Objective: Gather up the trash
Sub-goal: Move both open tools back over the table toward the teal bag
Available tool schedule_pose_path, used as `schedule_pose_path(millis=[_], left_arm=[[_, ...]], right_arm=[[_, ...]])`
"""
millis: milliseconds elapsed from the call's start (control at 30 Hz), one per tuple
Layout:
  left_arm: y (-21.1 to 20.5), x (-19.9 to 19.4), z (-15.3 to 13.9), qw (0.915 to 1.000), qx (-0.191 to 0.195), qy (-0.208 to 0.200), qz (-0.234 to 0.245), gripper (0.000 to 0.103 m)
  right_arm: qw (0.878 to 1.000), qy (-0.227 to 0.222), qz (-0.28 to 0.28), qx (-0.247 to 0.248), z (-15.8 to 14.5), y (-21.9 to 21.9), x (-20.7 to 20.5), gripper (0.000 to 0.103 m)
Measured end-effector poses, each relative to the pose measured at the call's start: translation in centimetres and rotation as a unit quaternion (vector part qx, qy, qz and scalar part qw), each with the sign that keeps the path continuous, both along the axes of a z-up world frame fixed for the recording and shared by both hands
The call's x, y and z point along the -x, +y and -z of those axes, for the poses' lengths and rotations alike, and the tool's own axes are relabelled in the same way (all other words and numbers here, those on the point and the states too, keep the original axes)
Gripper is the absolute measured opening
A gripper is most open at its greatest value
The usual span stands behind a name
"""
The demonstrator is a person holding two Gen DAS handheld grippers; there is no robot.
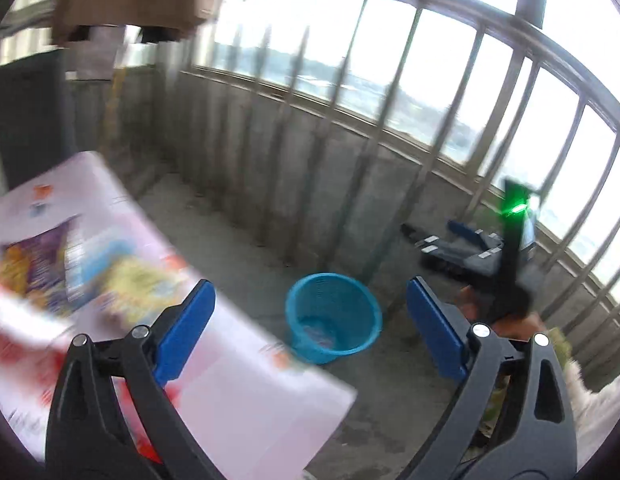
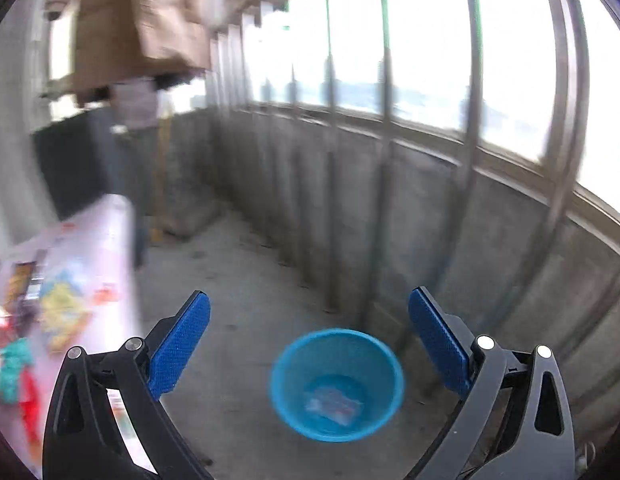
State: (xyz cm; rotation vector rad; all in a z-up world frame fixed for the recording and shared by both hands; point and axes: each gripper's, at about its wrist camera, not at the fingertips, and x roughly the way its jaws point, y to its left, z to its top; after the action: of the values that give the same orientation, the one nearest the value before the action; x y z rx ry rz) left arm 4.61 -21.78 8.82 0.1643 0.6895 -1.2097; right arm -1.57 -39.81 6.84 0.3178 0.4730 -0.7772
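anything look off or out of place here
Nothing looks spilled or damaged. Wrappers lie scattered on the white table, uncollected. The blue basket stands upright on the floor with one wrapper inside. Both left gripper and right gripper are open and empty.

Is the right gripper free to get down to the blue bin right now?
Probably yes: the right gripper is open and empty above the blue bin, which stands on bare floor clear of the table.

Basket [image 2: 336, 384] on the floor [image 2: 238, 280] before the railing wall [image 2: 430, 216], holding a wrapper [image 2: 333, 402] (blurred); table [image 2: 82, 264] to its left bears packets [image 2: 64, 312].
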Motion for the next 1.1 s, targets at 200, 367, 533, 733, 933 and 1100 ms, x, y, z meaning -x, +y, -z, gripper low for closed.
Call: schedule_pose_path(millis=[200,367,533,733,933,1100], left_arm=[[9.5,-1.2,0.4,0.9932,0.005,-0.040,-0.109,0.092],[12.1,-2.9,1.3,0.9892,-0.028,-0.058,-0.132,0.092],[11.4,-5.1,3.7,0.9848,-0.091,-0.043,-0.141,0.075],[10.2,-7.9,6.2,0.9803,-0.129,-0.001,-0.150,0.056],[9.8,-9.9,7.8,0.9726,-0.160,0.025,-0.167,0.048],[8.9,-10.7,9.0,0.9673,-0.189,0.036,-0.165,0.048]], right_arm=[[0.985,-0.048,-0.137,-0.092,-0.9,5.4,-2.8,0.097],[0.961,-0.044,-0.203,-0.181,0.9,9.2,-6.9,0.089],[0.941,-0.024,-0.239,-0.239,2.3,11.8,-10.0,0.076],[0.918,0.008,-0.279,-0.281,4.6,13.8,-13.8,0.063],[0.901,0.021,-0.308,-0.303,5.7,14.6,-15.8,0.057],[0.893,0.029,-0.315,-0.321,6.8,14.8,-17.0,0.049]])
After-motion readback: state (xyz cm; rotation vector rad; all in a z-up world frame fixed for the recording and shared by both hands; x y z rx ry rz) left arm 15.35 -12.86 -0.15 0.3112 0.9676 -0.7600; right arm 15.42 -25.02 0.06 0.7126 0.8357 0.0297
